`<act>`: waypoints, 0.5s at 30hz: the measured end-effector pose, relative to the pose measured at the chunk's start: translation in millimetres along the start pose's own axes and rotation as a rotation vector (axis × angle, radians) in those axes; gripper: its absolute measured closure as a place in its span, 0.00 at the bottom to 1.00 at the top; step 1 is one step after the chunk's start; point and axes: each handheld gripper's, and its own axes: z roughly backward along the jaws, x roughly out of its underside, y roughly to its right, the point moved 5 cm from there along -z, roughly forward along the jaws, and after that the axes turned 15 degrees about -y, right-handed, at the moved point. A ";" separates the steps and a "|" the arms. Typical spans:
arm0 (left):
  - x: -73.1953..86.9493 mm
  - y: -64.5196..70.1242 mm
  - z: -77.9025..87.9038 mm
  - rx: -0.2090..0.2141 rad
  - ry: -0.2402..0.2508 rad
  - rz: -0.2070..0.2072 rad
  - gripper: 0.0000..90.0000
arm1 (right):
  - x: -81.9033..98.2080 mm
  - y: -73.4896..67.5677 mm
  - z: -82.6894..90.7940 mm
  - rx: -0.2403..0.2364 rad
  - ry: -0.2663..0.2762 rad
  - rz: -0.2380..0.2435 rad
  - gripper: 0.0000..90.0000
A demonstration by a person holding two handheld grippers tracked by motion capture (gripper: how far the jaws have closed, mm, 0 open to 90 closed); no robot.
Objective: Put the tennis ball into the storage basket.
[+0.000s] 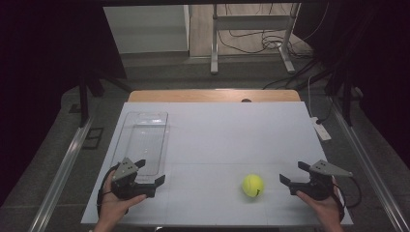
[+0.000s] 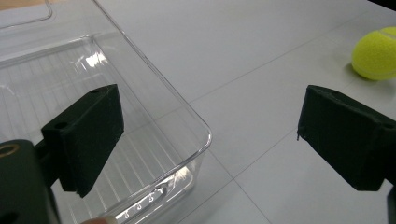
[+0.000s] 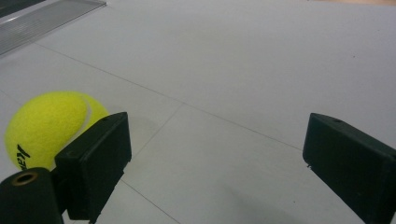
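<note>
Plainly, both tools sit low at the near edge of the white tabletop; the left hand-held gripper has its jaws spread apart with nothing between them, just beside the near end of the clear plastic bin; the right hand-held gripper is likewise spread wide and empty. The tennis ball rests on the tabletop just beside the right tool, on its inner side, well apart from the bin. A ball on a smooth flat sheet may roll off if a jaw nudges it before both pads close; an off-centre pinch could squirt it away; the bin is light and could slide if bumped by the left tool. Beyond the sheet a wooden edge shows; the room is dim, with a grey floor, metal frame legs and loose cables.
</note>
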 end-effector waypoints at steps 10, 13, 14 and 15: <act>-5.3 3.6 -0.7 0.011 -0.005 -0.009 0.09 | 0.6 0.1 -1.0 0.000 -0.006 0.006 0.09; -6.3 4.4 -0.6 0.014 -0.005 -0.012 0.09 | 0.7 0.4 -1.1 -0.002 -0.004 0.005 0.09; -7.1 4.8 -0.4 0.016 -0.004 -0.012 0.09 | 0.8 0.4 -1.2 -0.003 -0.005 0.005 0.09; -7.5 5.0 -0.2 0.015 -0.002 -0.011 0.09 | 1.0 0.3 -1.4 -0.002 -0.009 0.005 0.09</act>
